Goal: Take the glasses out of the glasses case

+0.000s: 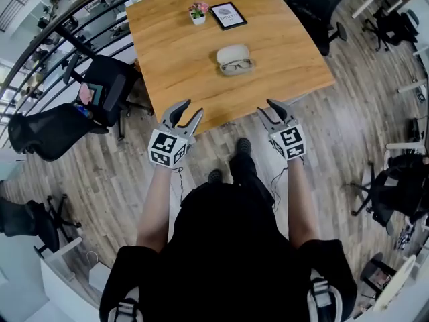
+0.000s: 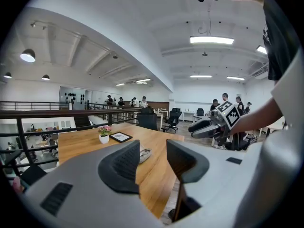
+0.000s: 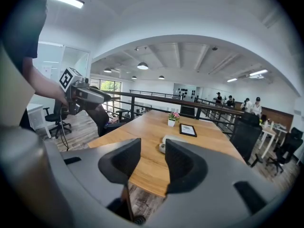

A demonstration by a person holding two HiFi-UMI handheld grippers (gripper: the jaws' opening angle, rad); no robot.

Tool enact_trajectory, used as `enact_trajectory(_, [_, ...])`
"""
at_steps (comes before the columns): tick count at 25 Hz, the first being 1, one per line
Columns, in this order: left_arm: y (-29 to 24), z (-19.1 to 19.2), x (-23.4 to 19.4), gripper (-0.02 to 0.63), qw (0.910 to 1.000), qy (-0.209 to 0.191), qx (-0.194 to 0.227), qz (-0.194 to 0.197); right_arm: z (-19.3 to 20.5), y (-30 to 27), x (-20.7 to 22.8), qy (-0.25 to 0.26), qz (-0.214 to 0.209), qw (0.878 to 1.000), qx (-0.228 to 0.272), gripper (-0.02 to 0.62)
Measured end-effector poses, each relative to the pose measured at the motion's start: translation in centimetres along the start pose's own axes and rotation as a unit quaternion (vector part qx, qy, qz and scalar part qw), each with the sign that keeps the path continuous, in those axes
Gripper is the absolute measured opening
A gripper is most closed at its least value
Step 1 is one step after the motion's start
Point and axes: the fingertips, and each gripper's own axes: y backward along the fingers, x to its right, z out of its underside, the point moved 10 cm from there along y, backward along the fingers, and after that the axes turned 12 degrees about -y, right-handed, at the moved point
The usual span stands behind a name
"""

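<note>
dark-clothed shoulders and chest of the person fill the bottom of the head view, both bare forearms reaching forward over the wood-plank floor. left gripper is held just short of the near edge of the wooden table; its own view shows the two dark pads standing apart with only air and the tabletop between them. right gripper hangs level with it, near the table's near edge, and its jaws too stand well apart, gripping nothing. neither gripper touches the table. well beyond both, near the middle of the table, the white glasses case lies open with the glasses resting in it, lenses toward the person. further back stand a small white pot of pink flowers and, just beside it, a dark-framed card. black office chairs stand by the table's left side, along a dark railing.
</note>
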Motion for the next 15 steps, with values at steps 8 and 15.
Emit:
enact_trajectory(8, [-4.7,-1.0,-1.4,0.186,0.9994,0.002,-0.013,-0.031,-1.6,-3.7,5.5,0.005,-0.034,0.999,-0.002,0.169])
enact_trajectory(15, [-9.1,-2.2,-2.8,0.186,0.9969,0.024,-0.013,-0.074,-3.1,-7.6,11.2,0.013,-0.071,0.997,-0.012,0.169])
